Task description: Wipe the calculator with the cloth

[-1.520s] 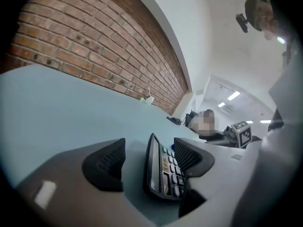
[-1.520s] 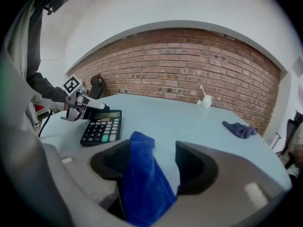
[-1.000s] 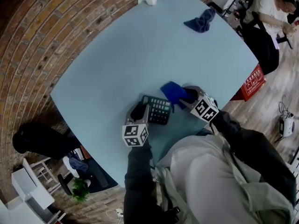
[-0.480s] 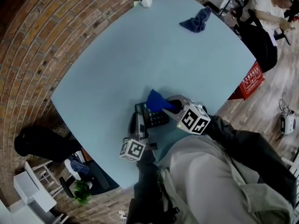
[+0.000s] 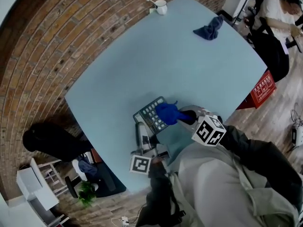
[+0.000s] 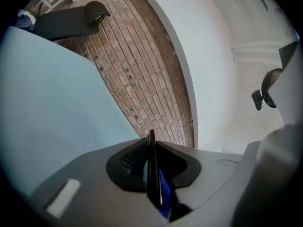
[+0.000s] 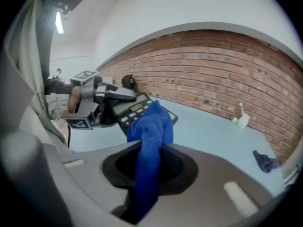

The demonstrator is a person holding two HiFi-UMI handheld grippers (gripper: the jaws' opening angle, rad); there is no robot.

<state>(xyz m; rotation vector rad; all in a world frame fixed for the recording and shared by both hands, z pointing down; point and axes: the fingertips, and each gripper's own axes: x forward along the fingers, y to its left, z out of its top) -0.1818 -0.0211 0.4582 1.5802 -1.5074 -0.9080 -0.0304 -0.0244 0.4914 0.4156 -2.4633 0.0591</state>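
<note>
Starting with the head view: holding the calculator (image 5: 150,113) up and tilted near the front of the table (image 5: 142,56), pinching its near edge in the left gripper (image 5: 140,129), and bringing the blue cloth (image 5: 169,113), bunched in the right gripper (image 5: 187,118), in over its right side, touching or just above the keys, hard to say which. Also spotting a darker cloth (image 5: 209,28) and a cup (image 5: 161,6) well apart at the far end, not mattering here. Moving to the left gripper view: clamping hard on the calculator (image 6: 151,167), having just been closing the jaws onto it, with the thin slab standing edge-on between them. Moving to the right gripper view: squeezing the cloth (image 7: 149,145), again having just been closing the jaws down on it, with a fat wad poking out past the tips and the calculator (image 7: 137,110) just beyond, hanging from the left gripper (image 7: 106,96) over the table. Guessing on handling: dealing with a light, stiff, smooth plastic slab, probably slippery in such a thin edge grip and likely twisting under a hard push, so probably worth gripping bare rim away from keys and screen and wiping gently. Treating the cloth as soft and floppy, probably best pinching it mid-bunch and leaving a loose pad free.
</note>
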